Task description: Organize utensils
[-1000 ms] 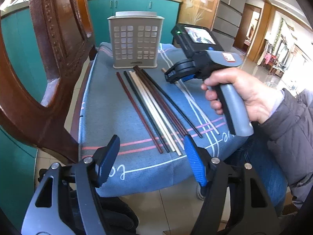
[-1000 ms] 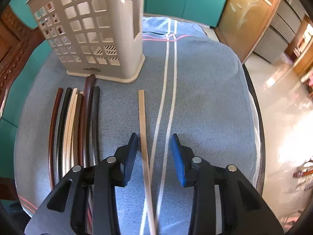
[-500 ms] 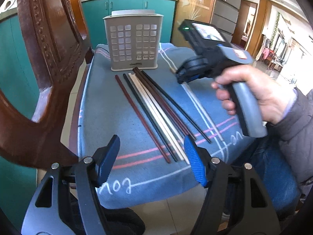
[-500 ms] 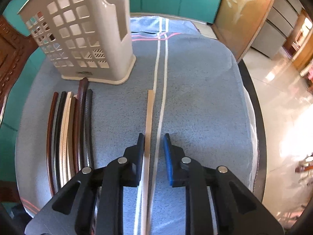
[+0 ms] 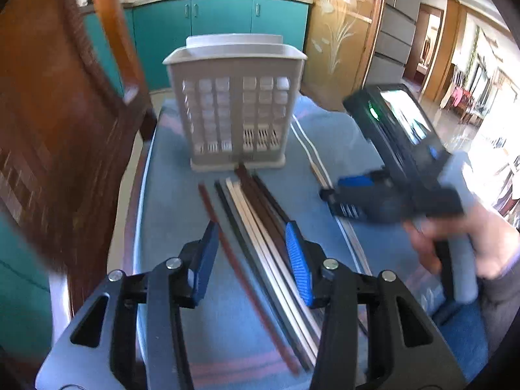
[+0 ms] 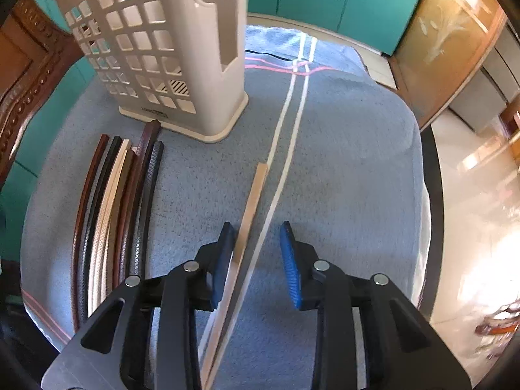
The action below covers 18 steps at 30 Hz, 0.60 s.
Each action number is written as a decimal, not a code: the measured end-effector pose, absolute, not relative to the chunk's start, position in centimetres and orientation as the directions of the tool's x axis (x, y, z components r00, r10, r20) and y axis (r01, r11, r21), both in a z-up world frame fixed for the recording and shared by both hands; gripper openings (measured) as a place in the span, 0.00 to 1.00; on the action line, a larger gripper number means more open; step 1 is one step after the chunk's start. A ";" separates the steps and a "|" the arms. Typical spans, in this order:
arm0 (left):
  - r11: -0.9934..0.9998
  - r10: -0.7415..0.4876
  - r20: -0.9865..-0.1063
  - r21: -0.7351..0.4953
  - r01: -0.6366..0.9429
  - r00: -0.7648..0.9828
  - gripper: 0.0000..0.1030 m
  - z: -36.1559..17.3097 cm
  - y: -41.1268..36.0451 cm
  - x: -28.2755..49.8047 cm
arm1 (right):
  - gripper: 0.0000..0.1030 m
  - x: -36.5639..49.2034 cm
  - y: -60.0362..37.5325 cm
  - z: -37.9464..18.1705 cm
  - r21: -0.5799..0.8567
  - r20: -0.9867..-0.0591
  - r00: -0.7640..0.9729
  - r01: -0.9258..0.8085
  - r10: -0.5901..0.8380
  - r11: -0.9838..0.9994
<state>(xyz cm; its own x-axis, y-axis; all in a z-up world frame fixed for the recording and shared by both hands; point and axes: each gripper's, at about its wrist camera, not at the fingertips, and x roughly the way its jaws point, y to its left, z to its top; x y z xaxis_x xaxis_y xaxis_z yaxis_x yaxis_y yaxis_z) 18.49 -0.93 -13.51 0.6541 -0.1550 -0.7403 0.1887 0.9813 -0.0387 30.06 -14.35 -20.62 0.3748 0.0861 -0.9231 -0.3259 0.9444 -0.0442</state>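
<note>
A beige slotted utensil holder (image 5: 235,110) stands upright at the far end of the blue cloth; it also shows in the right wrist view (image 6: 162,52). Several chopsticks (image 5: 256,227) in red-brown, black and cream lie side by side in front of it, also in the right wrist view (image 6: 110,214). A single light wooden chopstick (image 6: 248,217) lies apart beside the cloth's white stripes. My left gripper (image 5: 252,263) is open just above the row of chopsticks. My right gripper (image 6: 258,260) is open, its jaws on either side of the wooden chopstick.
A dark wooden chair back (image 5: 58,123) stands close on the left. The blue cloth (image 6: 341,169) covers a small round table whose edge (image 6: 432,214) drops to the floor on the right. Teal cabinets (image 5: 221,22) lie behind.
My left gripper has moved forward over the row of chopsticks. My right gripper's jaws narrowed around the wooden chopstick, then opened wider; the chopstick now lies against the left jaw.
</note>
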 end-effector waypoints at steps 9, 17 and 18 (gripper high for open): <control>0.983 -0.159 -0.772 -0.066 0.172 0.616 0.25 -15.5 -0.2 23.9 | 0.34 30.6 -15.6 -21.0 -0.038 -0.889 0.439 -0.352 0.129 0.935; 0.994 -0.107 -0.832 -0.099 0.044 0.545 0.25 -18.1 1.6 26.0 | 0.35 31.9 -17.2 -20.8 0.056 -0.896 0.405 -0.311 0.185 0.949; 0.995 -0.097 -0.840 -0.097 0.027 0.535 0.25 -18.4 1.8 26.3 | 0.35 32.1 -17.4 -20.7 0.058 -0.896 0.403 -0.308 0.186 0.950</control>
